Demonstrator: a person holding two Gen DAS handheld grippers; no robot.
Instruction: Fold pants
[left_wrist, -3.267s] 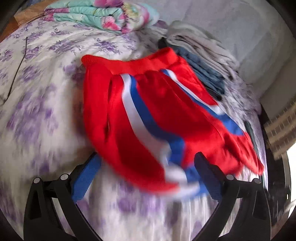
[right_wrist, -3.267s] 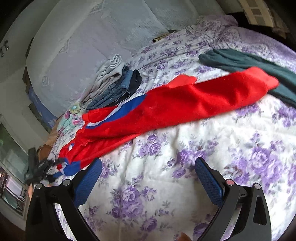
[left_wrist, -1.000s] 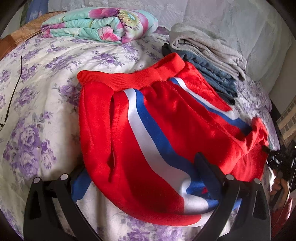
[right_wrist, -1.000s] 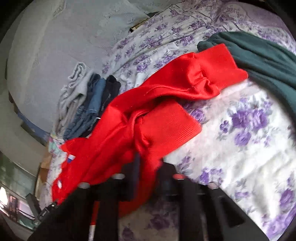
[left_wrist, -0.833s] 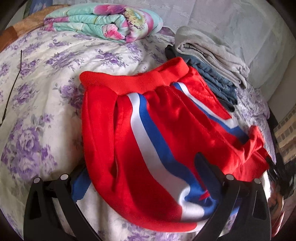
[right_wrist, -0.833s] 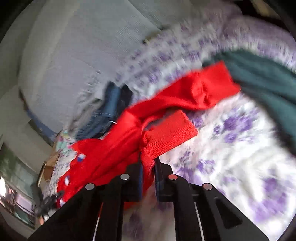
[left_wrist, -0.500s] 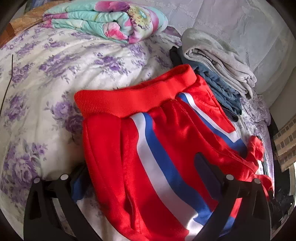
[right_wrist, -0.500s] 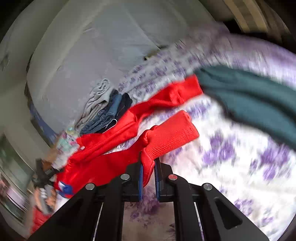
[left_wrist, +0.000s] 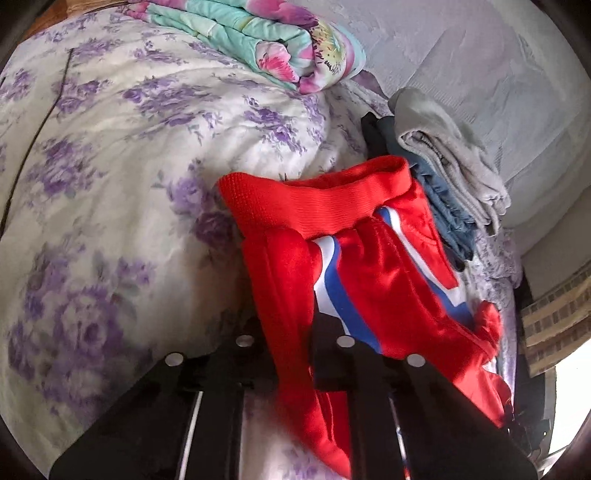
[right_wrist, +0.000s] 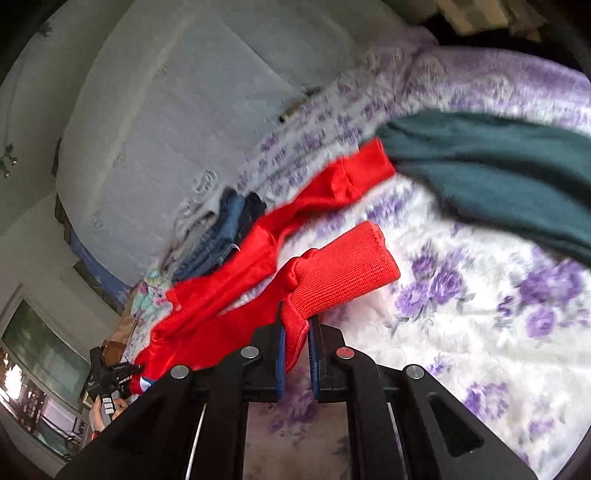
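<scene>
Red track pants (left_wrist: 373, 273) with a white and blue side stripe lie on the flowered bedspread (left_wrist: 110, 177). In the left wrist view my left gripper (left_wrist: 291, 332) is shut on the pants' side fabric just below the ribbed waistband (left_wrist: 314, 199). In the right wrist view the pants (right_wrist: 229, 288) stretch away to the left, and my right gripper (right_wrist: 295, 332) is shut on the ribbed leg cuff (right_wrist: 340, 269), lifted a little off the bed. The second leg (right_wrist: 343, 181) lies further back. The left gripper (right_wrist: 110, 373), held in a hand, shows small at the far left.
A stack of folded grey and denim clothes (left_wrist: 443, 177) sits right behind the waistband. A rolled floral blanket (left_wrist: 266, 40) lies further back. A dark green garment (right_wrist: 498, 170) is spread at the right, by the second leg's end. A pale headboard (right_wrist: 177, 110) backs the bed.
My left gripper's jaws have shut on the pants' side fabric and the cloth bunches up between them. My right gripper has drawn the cuff along and now holds still.
</scene>
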